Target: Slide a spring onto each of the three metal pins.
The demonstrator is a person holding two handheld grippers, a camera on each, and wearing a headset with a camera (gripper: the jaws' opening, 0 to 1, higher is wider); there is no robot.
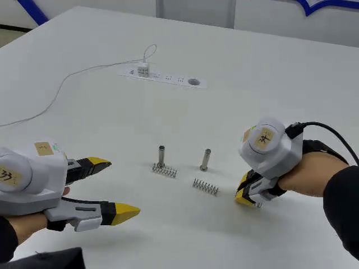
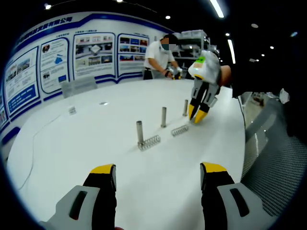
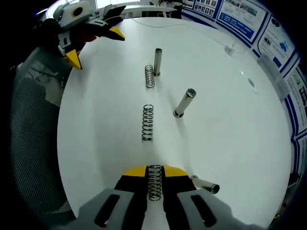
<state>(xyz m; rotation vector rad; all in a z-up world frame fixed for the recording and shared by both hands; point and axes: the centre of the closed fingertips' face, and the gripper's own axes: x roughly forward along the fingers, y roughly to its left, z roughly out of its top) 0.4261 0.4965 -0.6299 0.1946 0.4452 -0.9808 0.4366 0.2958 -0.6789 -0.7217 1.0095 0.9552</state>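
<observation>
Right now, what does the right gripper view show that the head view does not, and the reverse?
Right gripper view adds: a spring clamped in the right claw, and a third pin close beside it. Head view adds: the hand holding that claw. Both: two standing pins, two loose springs on the table, and the open left claw.

Metal pins: you have three, the far pin [image 3: 158, 61], middle pin [image 3: 184, 103] and near pin [image 3: 207, 186].
Springs: three, the far spring [image 3: 149, 76], middle spring [image 3: 147, 122] and near spring [image 3: 154, 184] (this last one sits between your right jaws).
Grippers: two in your hands, left gripper [image 1: 122, 187] and right gripper [image 1: 247, 197].
Power strip [image 1: 162, 77]: one.
Person [image 2: 157, 58] beyond your table: one.
</observation>
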